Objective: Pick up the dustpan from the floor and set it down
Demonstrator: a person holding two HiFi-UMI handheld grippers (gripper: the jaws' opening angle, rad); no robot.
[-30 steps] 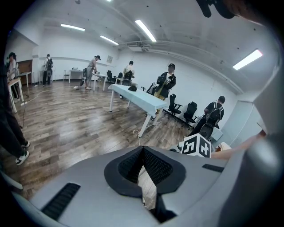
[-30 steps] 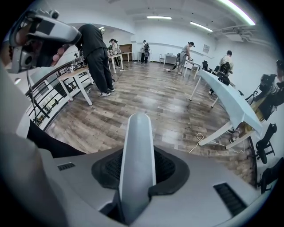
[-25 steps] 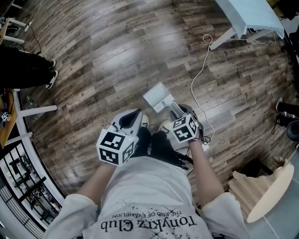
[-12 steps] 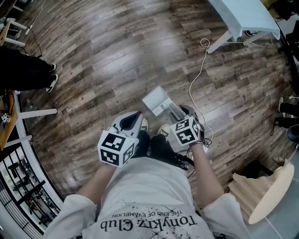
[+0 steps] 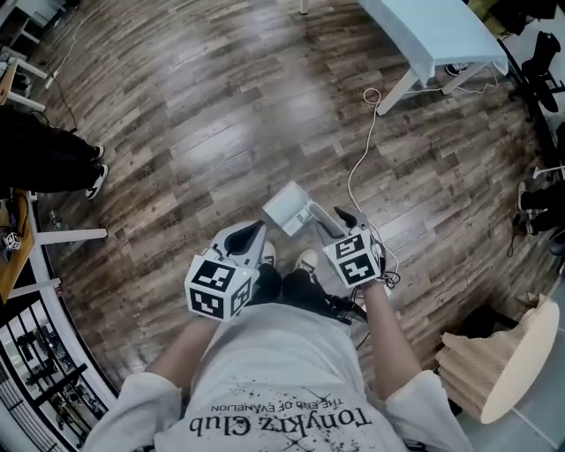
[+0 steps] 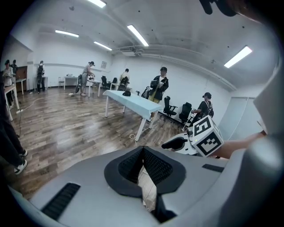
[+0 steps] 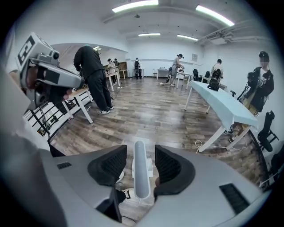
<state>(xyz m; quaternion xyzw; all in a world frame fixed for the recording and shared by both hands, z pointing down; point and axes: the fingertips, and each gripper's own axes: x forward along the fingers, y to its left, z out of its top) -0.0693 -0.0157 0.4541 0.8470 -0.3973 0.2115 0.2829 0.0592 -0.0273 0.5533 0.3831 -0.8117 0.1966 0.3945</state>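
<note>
The white dustpan (image 5: 284,206) is on the wood floor just ahead of my feet, its pale handle (image 7: 141,170) running back toward me. My right gripper (image 5: 341,215) is around that handle. In the right gripper view the handle lies between the two black pads (image 7: 110,165) with a thin gap on each side, so the jaws are open and not pressing. My left gripper (image 5: 258,226) hovers to the left of the dustpan with its tips together (image 6: 143,150), shut and empty. The left gripper view also catches the right gripper (image 6: 175,142).
A light blue table (image 5: 433,26) stands at the far right, and a white cable (image 5: 360,150) trails from it toward my feet. A person in black (image 5: 40,146) stands at the left by a white table leg (image 5: 66,235). A beige round seat (image 5: 516,357) is at the lower right.
My right gripper has risen a little with the handle still between its jaws. The left gripper has hardly moved. The head view has shifted, so the table and cable sit further left.
</note>
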